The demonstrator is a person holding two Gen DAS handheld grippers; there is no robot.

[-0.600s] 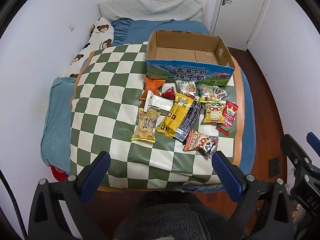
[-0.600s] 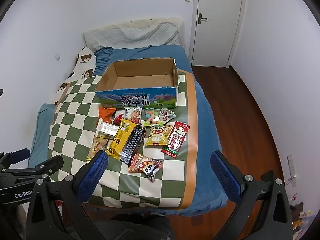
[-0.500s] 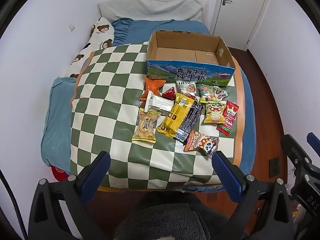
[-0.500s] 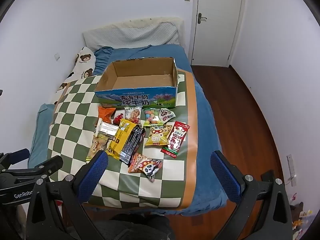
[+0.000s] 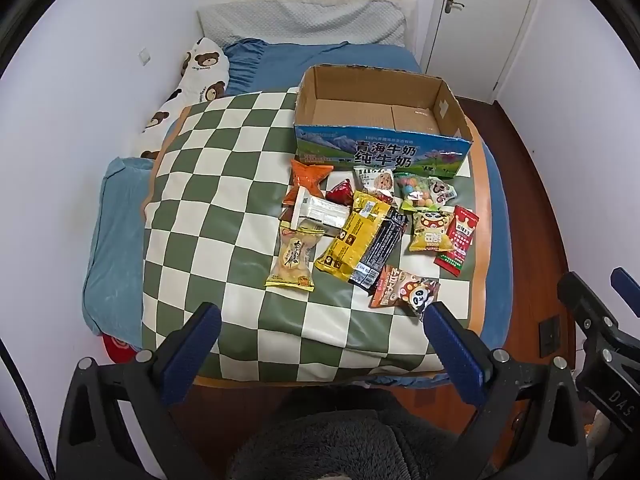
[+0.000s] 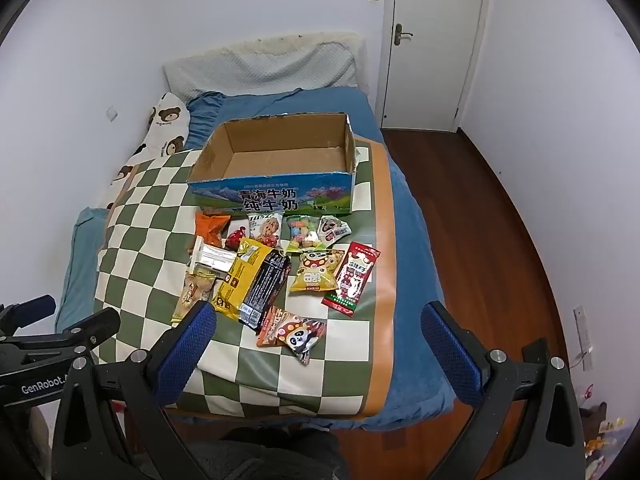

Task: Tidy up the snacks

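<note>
An open cardboard box [image 5: 380, 148] with a blue printed front stands empty on a green-and-white checked mat [image 5: 224, 208]; it also shows in the right wrist view [image 6: 276, 196]. Several snack packets lie in front of it: a yellow bag [image 5: 352, 240], a black bar [image 5: 380, 248], a panda packet [image 5: 404, 290], a red strip packet [image 5: 458, 240], an orange packet [image 5: 310, 176]. My left gripper [image 5: 320, 344] is open and empty, near the bed's foot. My right gripper [image 6: 316, 344] is open and empty, above the panda packet [image 6: 294, 332].
The mat lies on a bed with blue sheets [image 6: 412, 280], a bear-print pillow [image 5: 192, 80] at the left by the wall. A white door [image 6: 432, 40] and wooden floor [image 6: 480, 220] are at the right. A dark fleecy garment [image 5: 340, 440] is below the grippers.
Both grippers have crept slightly forward toward the bed. Nothing on the mat has moved.
</note>
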